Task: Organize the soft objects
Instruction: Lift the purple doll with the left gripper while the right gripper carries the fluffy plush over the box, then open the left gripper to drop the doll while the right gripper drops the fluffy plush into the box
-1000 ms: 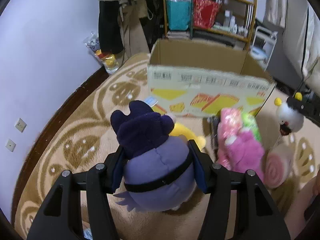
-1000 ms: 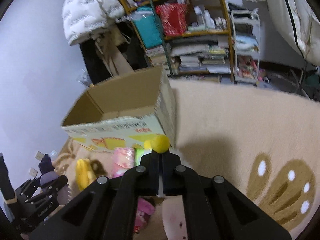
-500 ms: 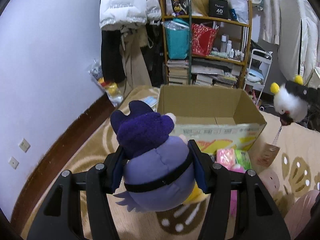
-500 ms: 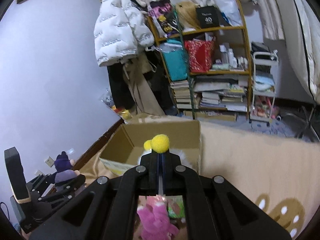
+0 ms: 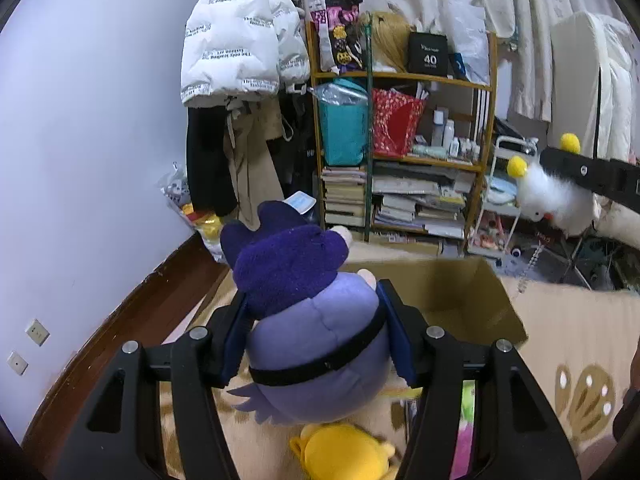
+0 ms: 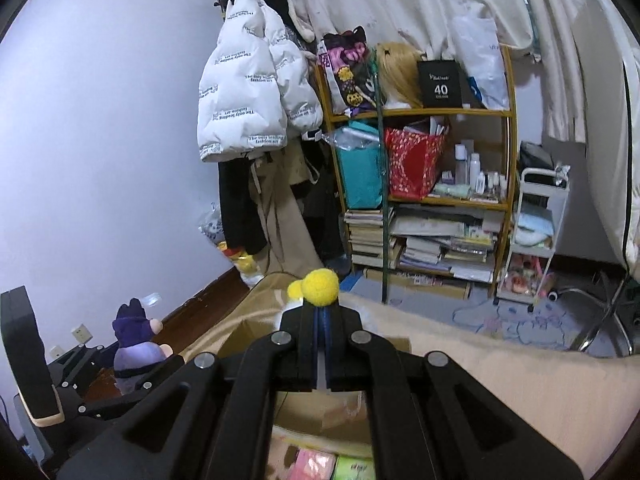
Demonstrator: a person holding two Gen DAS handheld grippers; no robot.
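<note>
A purple plush toy (image 5: pixel 312 332) with a dark purple head sits between the blue pads of my left gripper (image 5: pixel 312 312), which is shut on its body. It also shows at the left of the right wrist view as the purple plush toy (image 6: pixel 136 344). My right gripper (image 6: pixel 320 314) is shut on a white fluffy toy (image 5: pixel 548 196) with yellow pom-poms (image 6: pixel 320 286); most of it hangs hidden under the fingers. An open cardboard box (image 5: pixel 460 292) stands on the rug just ahead of and below both toys. A yellow plush (image 5: pixel 344 456) lies on the rug under my left gripper.
Pink and green soft packs (image 6: pixel 332 466) lie on the rug before the box. A wooden shelf (image 5: pixel 404 160) full of books and bags stands behind the box, a white jacket (image 5: pixel 236 40) hangs left, a white trolley (image 6: pixel 536 240) stands right. The patterned rug (image 5: pixel 580 340) spreads to the right.
Both grippers have risen with their toys still held. The box has slid lower in both views, and the shelf and wall now fill the upper part.
</note>
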